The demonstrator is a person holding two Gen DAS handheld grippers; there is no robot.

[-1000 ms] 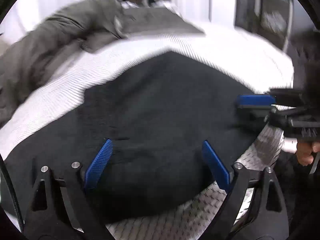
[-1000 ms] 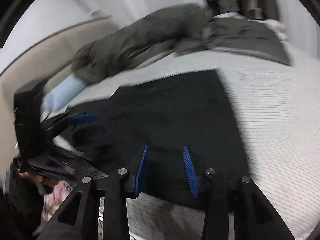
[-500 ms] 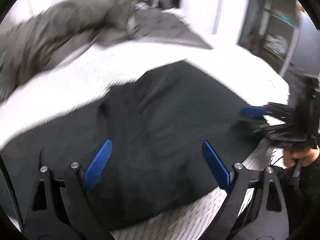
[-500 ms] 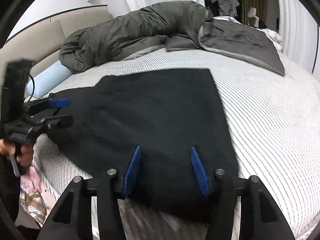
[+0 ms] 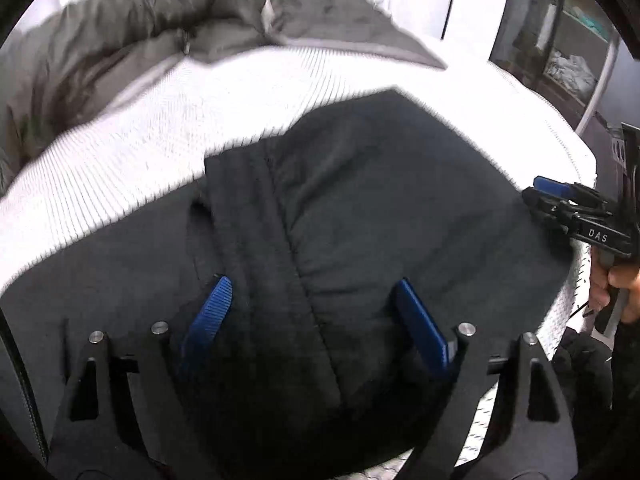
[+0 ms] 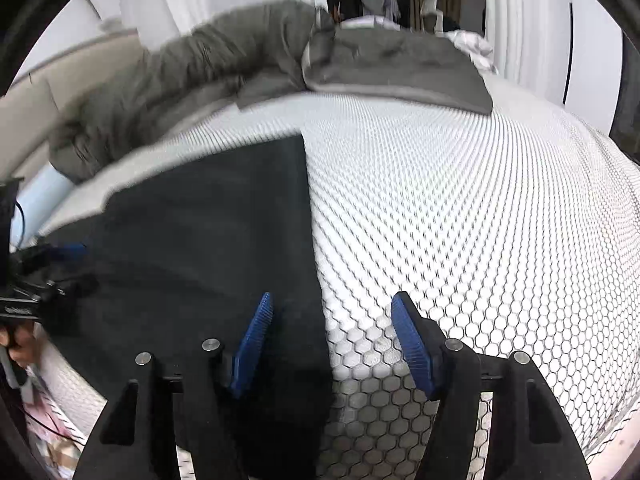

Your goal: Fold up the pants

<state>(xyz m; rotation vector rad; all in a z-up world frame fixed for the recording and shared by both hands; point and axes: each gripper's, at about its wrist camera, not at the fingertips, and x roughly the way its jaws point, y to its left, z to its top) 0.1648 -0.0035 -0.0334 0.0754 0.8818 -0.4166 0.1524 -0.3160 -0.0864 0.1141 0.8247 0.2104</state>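
Your black pants (image 5: 360,240) lie flat on the bed (image 6: 460,200), near its front edge, spread so the seams and edges can be lined up for a fold. Your left gripper (image 5: 316,312) hovers over the middle of the fabric, jaws released wide and grasping nothing, straddling a raised seam. Your right gripper (image 6: 332,332) sits over the right-hand edge of the pants, jaws also released, one finger above cloth and the other above bare mattress, placed as if to catch that edge. The grey duvet (image 6: 240,52) is bunched well behind, out of the way.
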